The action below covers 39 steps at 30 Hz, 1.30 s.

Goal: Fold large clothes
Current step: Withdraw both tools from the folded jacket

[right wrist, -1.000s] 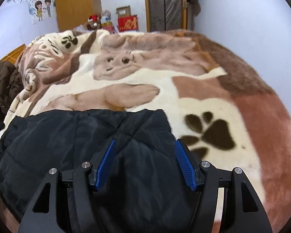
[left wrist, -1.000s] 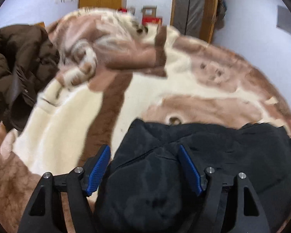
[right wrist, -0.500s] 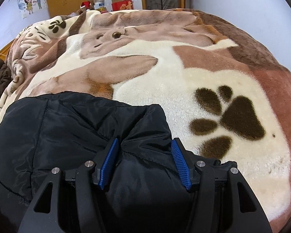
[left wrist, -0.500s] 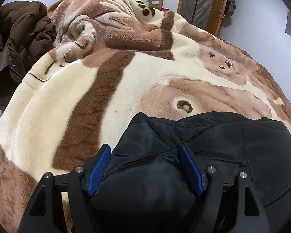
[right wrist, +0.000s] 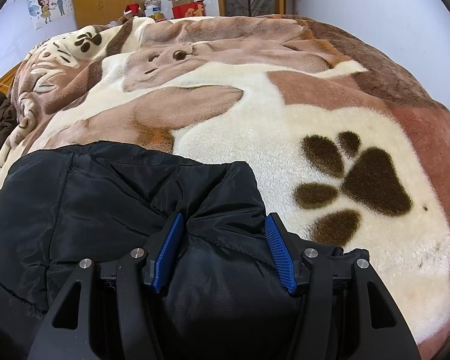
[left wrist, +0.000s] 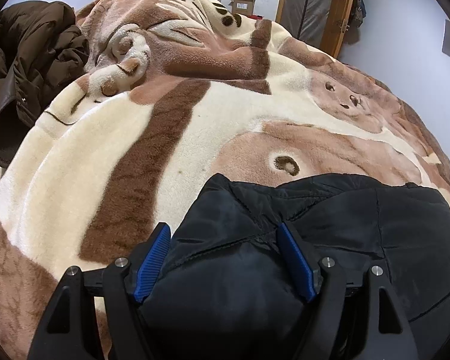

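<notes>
At the bottom centre of the left wrist view, your left gripper (left wrist: 225,258) stands with its 2 blue pads partly apart, a thick bunch of the black padded jacket (left wrist: 330,225) filling the gap and pressing against both pads. It has hold of the garment's left end. At the bottom centre of the right wrist view, your right gripper (right wrist: 223,250) is in the same condition: pads partly apart, closed onto a bulge of the black padded jacket (right wrist: 105,198) at its right end.

The jacket lies across the lower part of both frames, resting on the plush animal-print blanket (left wrist: 165,138) that covers the bed. Its far edge looks fairly straight and the body reads as a compact, doubled bundle, so I judge at least 1 fold to be in place. Whether sleeves are tucked in cannot be told from here.

Left to do, as I judge it: set the held edge down, release both ends, and smooth or fold again. A brown coat (left wrist: 30,69) sits heaped at the upper left, unfolded.
</notes>
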Tool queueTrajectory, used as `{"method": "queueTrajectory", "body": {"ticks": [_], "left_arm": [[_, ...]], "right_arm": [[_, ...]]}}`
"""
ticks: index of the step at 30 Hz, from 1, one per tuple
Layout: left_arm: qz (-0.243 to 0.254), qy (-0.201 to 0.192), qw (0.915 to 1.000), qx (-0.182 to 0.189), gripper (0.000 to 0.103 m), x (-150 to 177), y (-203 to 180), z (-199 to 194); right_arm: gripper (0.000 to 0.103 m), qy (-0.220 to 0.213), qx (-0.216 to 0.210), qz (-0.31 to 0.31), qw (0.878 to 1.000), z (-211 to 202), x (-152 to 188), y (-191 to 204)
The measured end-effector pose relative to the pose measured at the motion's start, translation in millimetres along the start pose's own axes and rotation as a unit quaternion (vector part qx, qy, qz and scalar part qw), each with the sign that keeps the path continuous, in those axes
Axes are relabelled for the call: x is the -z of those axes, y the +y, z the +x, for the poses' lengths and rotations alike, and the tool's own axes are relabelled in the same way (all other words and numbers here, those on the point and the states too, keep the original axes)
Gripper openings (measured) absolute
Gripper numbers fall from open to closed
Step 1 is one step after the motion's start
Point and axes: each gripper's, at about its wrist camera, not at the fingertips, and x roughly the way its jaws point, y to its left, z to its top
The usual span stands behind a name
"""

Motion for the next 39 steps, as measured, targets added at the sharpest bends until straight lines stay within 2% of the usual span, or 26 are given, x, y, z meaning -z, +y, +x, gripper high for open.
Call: {"method": "queueTrajectory", "body": {"ticks": [4,8,12,14,18,22,26,33,39], "left_arm": [[0.007,0.004,0.9999,-0.010,0.075,-8,-3,-22],[0.008,-0.022,0.9997,-0.001,0.075,-8,0,-69],[0.016,-0.050,0.9986,0.005,0.075,18,6,-118],[0.017,-0.047,0.9988,0.005,0.075,36,12,-130],[0.008,-0.021,0.9997,-0.001,0.075,65,21,-130],[0.006,0.018,0.9997,-0.014,0.075,80,23,-109],[-0.005,0.011,0.9998,-0.017,0.074,85,16,-123],[0.025,-0.018,0.9988,-0.037,0.074,93,-9,-160],[0.026,-0.009,0.9989,-0.037,0.074,91,-13,-158]], "right_arm": [[0.057,0.013,0.001,0.000,1.000,-14,-7,-2],[0.057,-0.009,-0.001,-0.004,1.000,-64,-8,-4],[0.057,-0.027,-0.018,-0.013,0.999,-114,19,-6],[0.057,-0.024,-0.025,-0.015,0.999,-128,38,-7],[0.057,-0.014,-0.011,-0.012,1.000,-137,73,-12],[0.057,0.020,-0.006,0.000,1.000,-116,85,-21],[0.057,0.013,-0.004,0.002,1.000,-126,83,-17],[0.057,-0.011,-0.011,0.006,1.000,-151,91,-18],[0.057,0.004,-0.004,0.021,1.000,-147,93,-27]]}}
